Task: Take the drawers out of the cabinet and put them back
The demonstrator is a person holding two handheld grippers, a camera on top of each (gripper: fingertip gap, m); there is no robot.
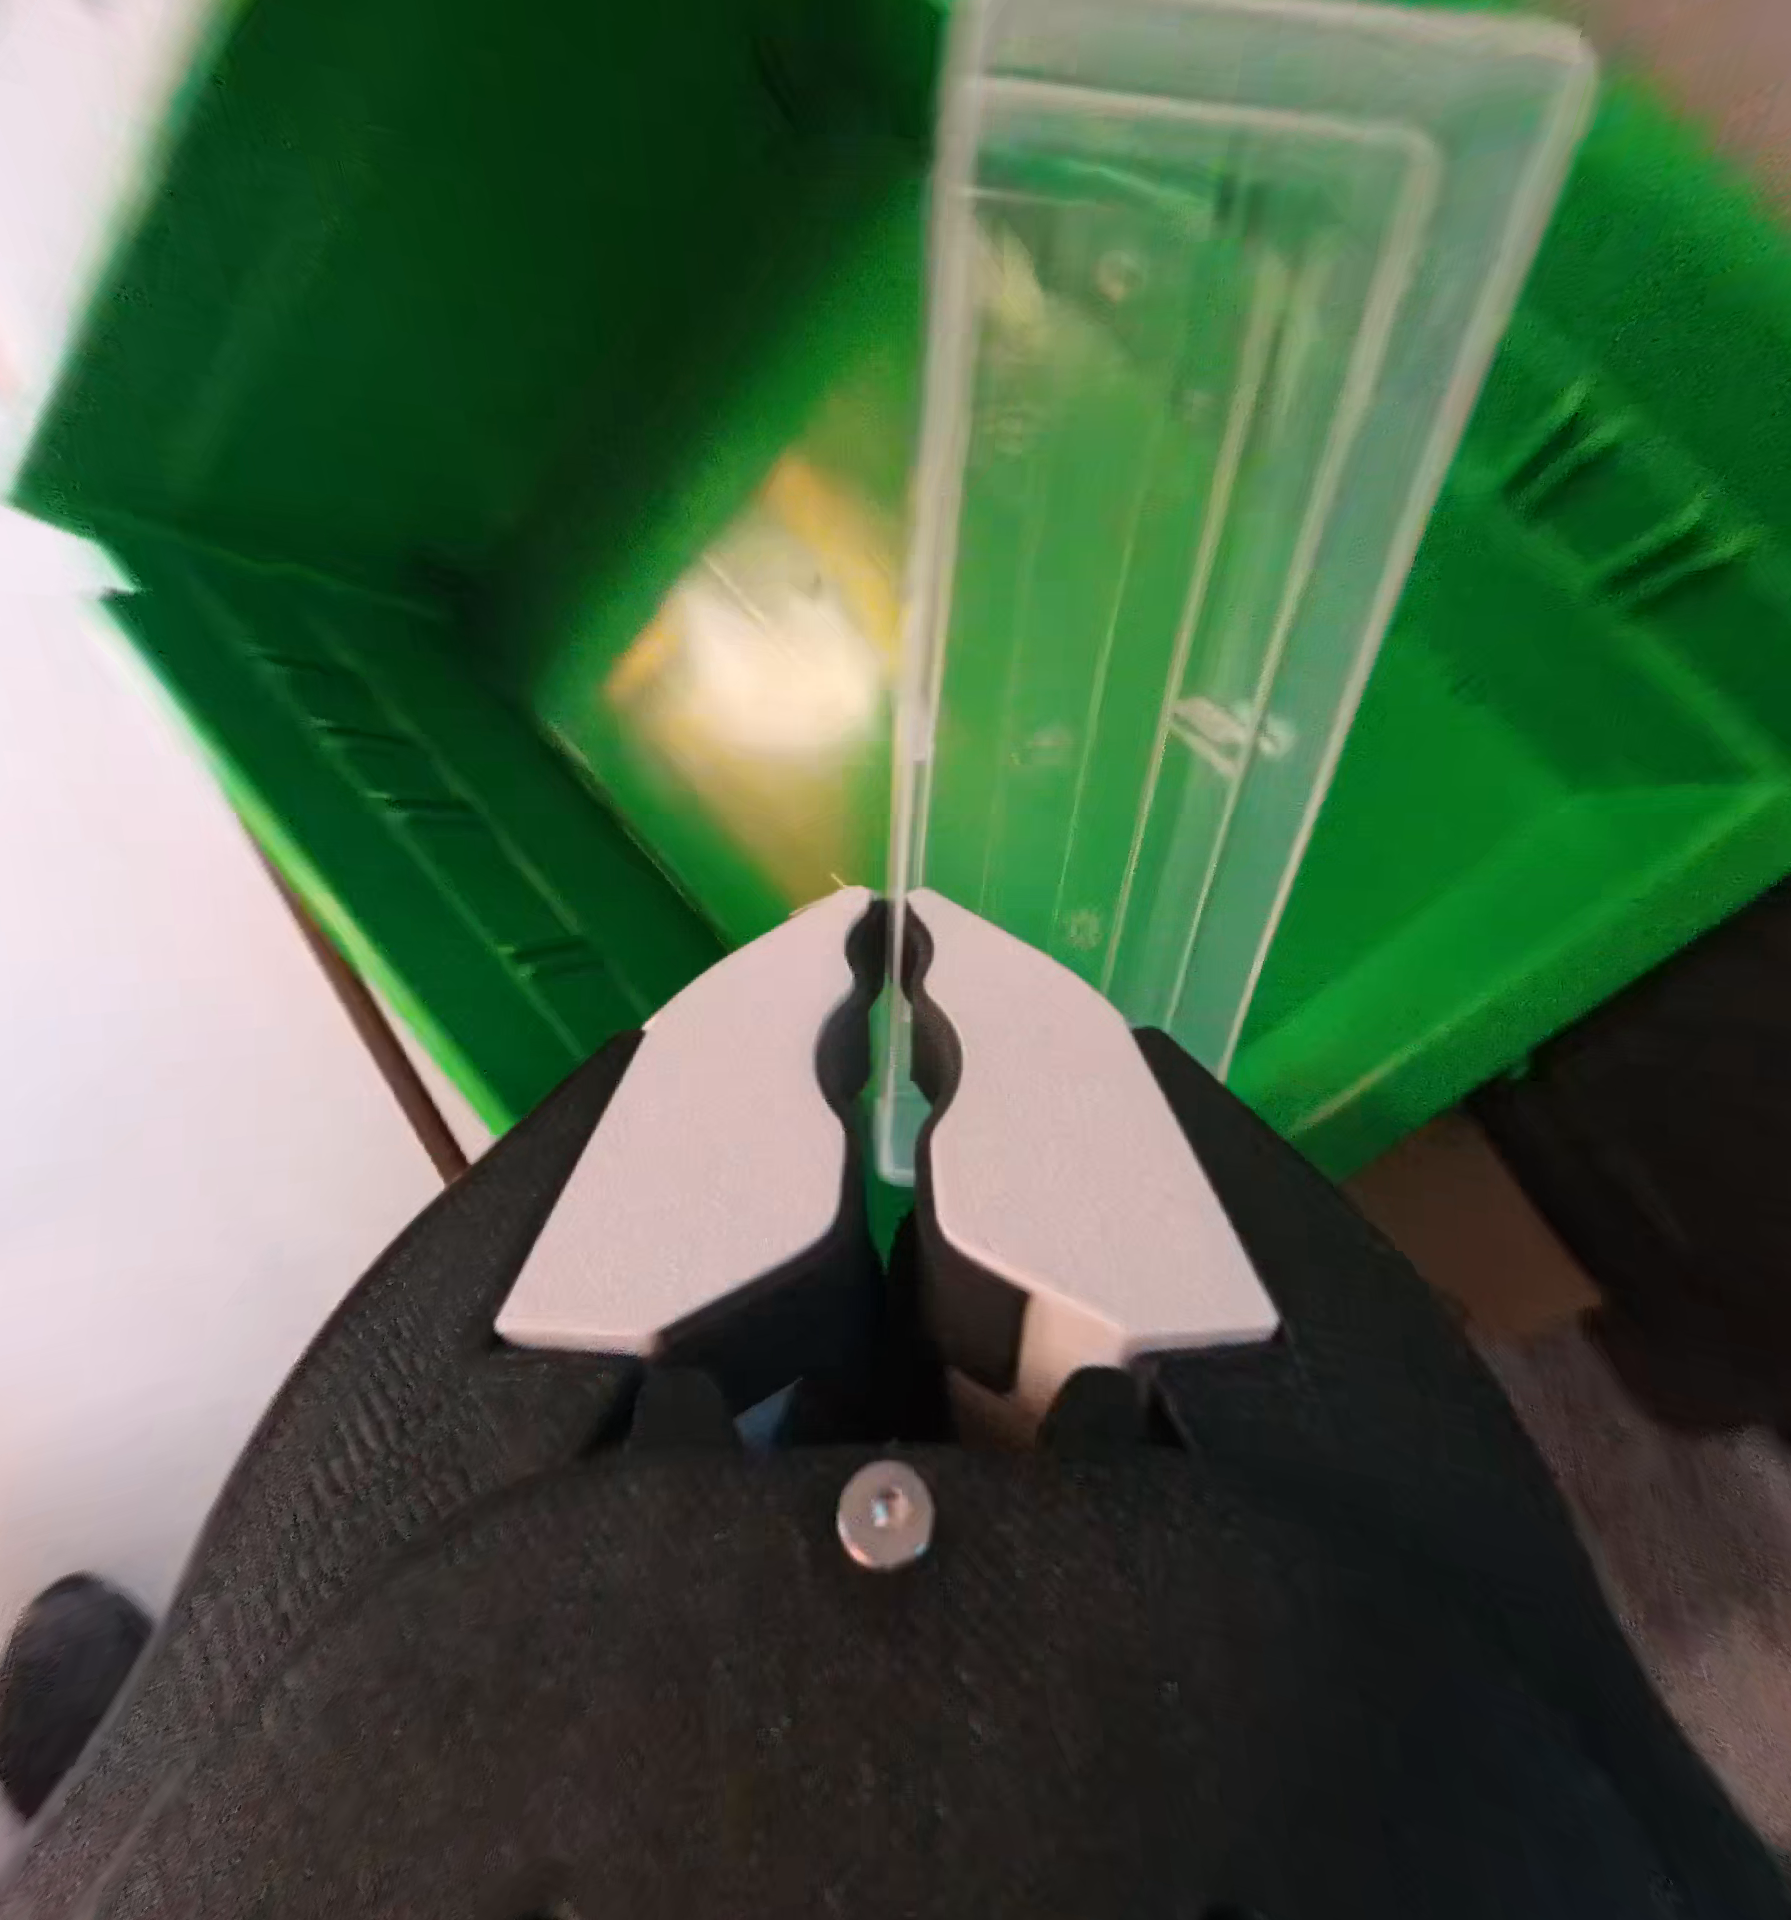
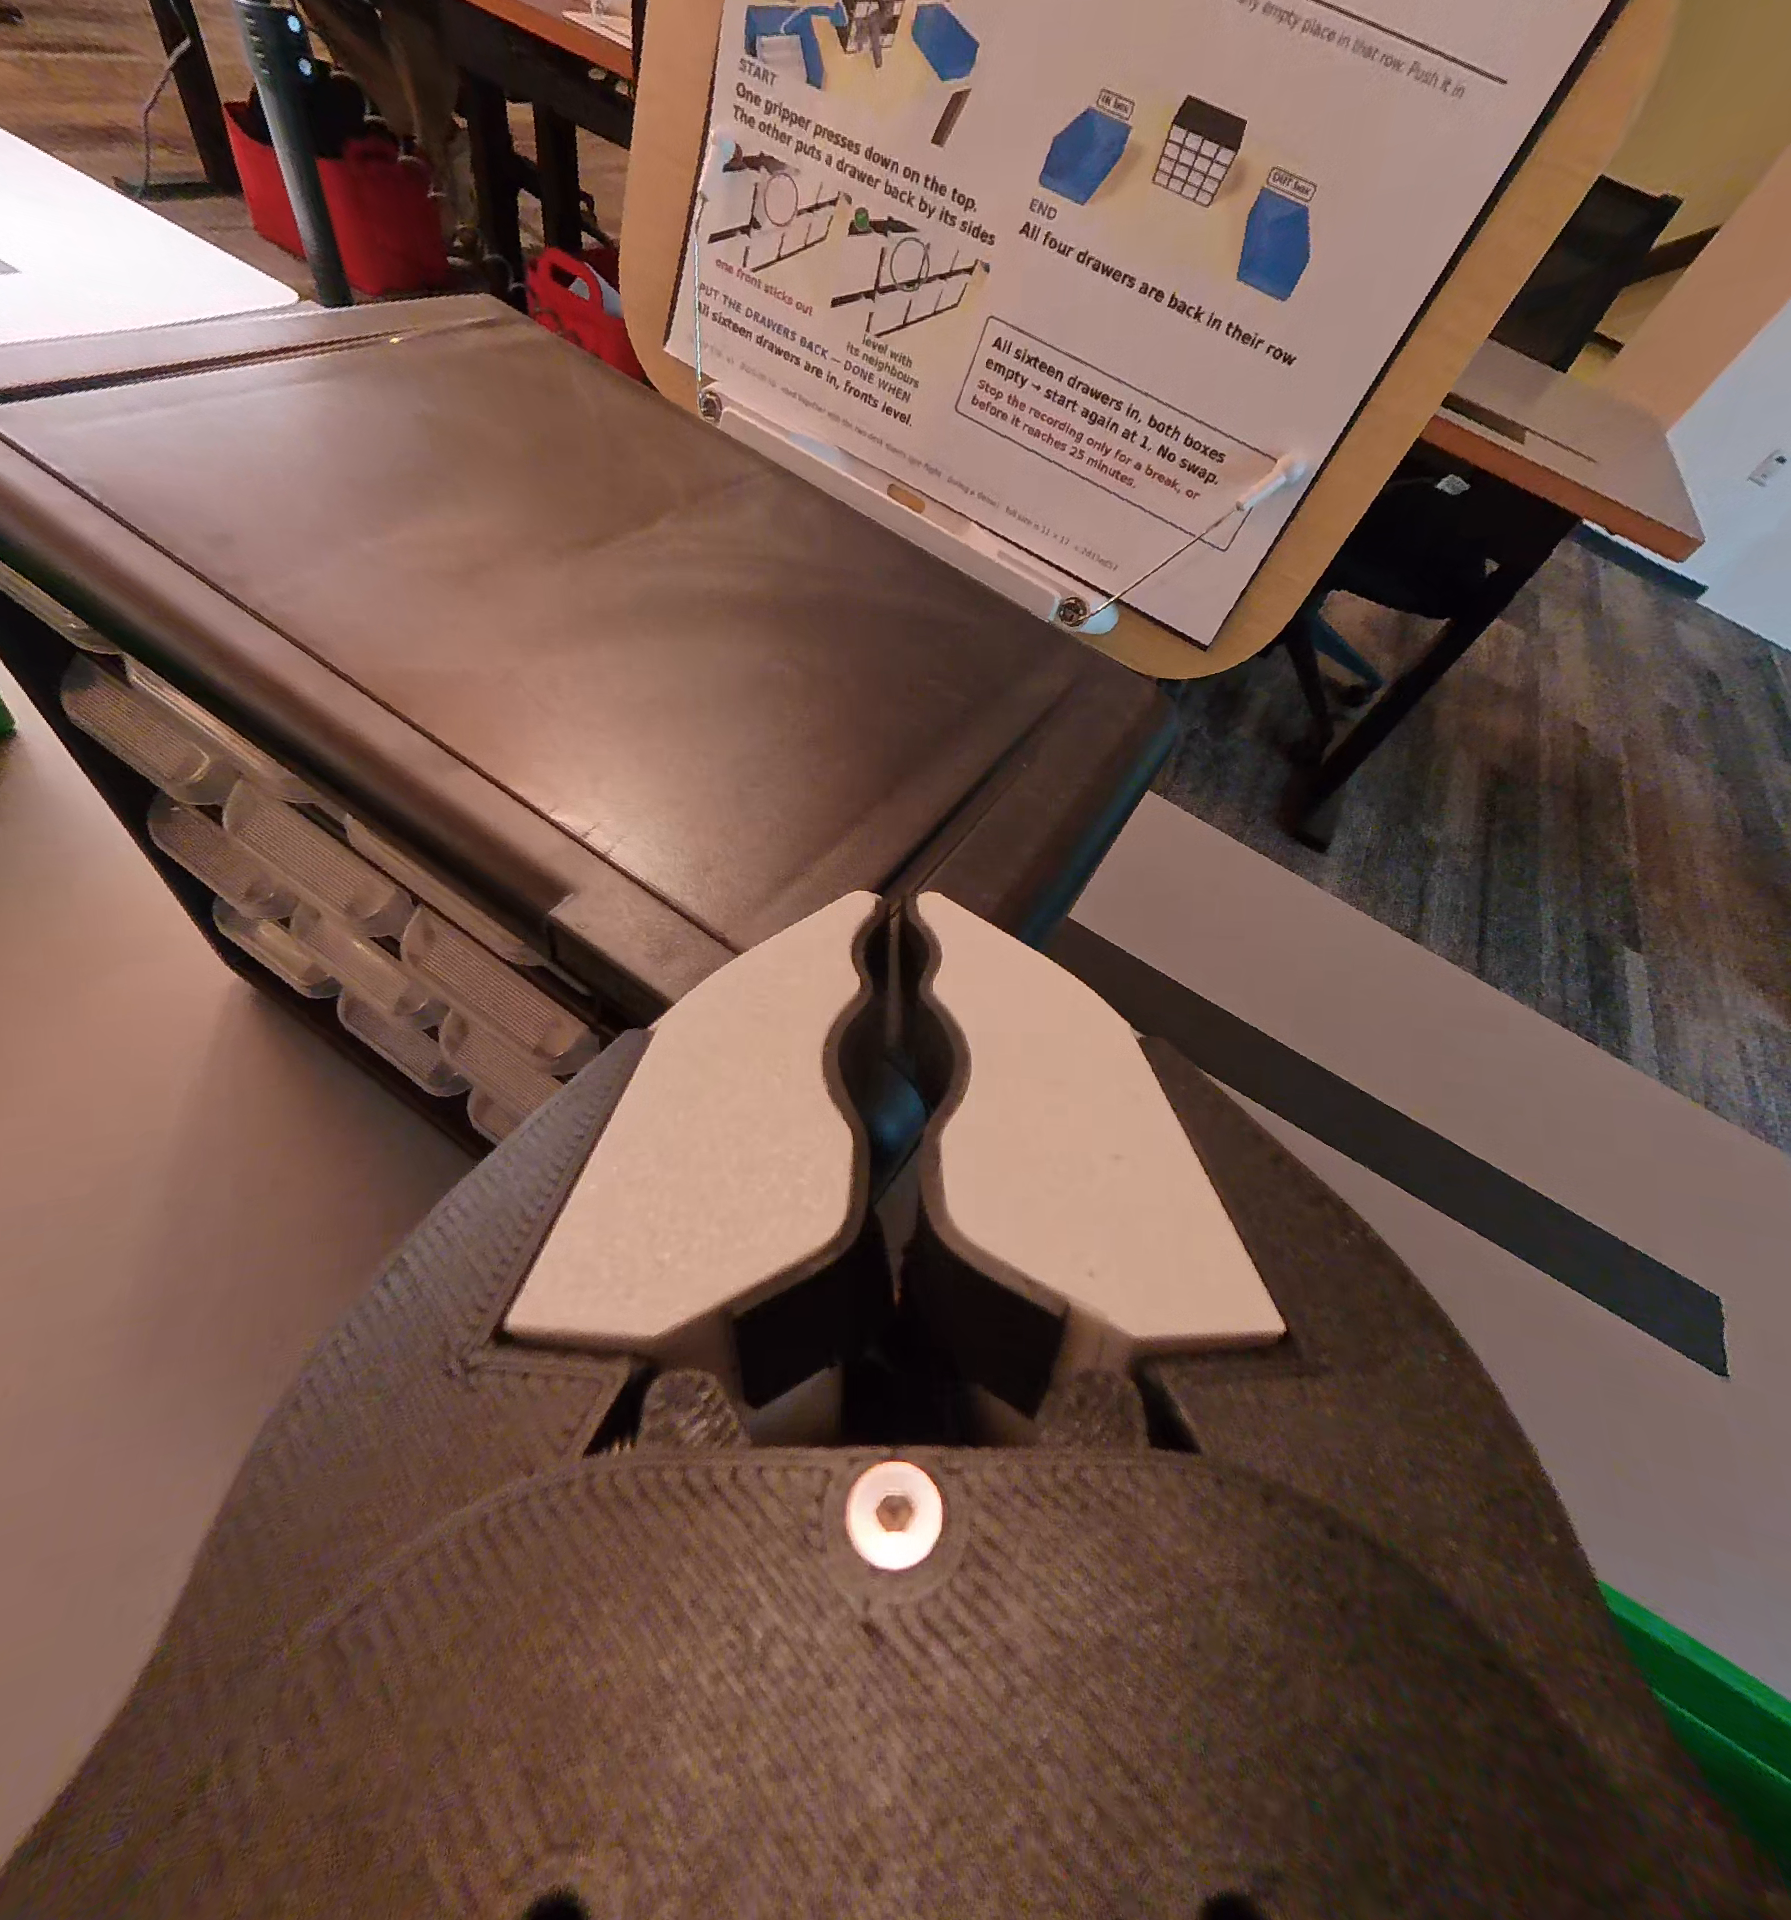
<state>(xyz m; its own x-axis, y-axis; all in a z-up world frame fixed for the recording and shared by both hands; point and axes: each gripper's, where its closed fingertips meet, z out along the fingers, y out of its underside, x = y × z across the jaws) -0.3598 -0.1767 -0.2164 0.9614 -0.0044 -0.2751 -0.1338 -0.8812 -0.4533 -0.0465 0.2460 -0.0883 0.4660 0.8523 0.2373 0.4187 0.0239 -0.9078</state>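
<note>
Between the grey fingers of the left gripper (image 1: 896, 925) sits the thin wall of a clear plastic drawer (image 1: 1182, 499), pinched tight so that the jaws stand almost together with only the plastic between them. That drawer hangs edge-on, its open side turned to the right, and it is held over the mouth of a green bin (image 1: 371, 343). Down inside the bin a pale yellowish shape (image 1: 766, 644) shows, though the motion blur is too heavy to say what it is; it may be another drawer. White tabletop (image 1: 91, 935) lies to the left of the bin.

Over at the right gripper (image 2: 896, 914), the jaws are pressed together at the tips with nothing caught between them. Its tips lie at the near corner of the dark cabinet (image 2: 517, 582), on or just above the top edge; contact cannot be told for sure. Along the cabinet's front face, to the left, rows of clear ribbed drawer fronts (image 2: 351, 914) sit in their slots. Behind the cabinet a wooden board with a printed instruction sheet (image 2: 1130, 260) stands upright. A grey table (image 2: 143, 1195) bears the cabinet, a black strip (image 2: 1442, 1184) runs across it at the right, and a green bin edge (image 2: 1743, 1725) shows at the lower right corner
</note>
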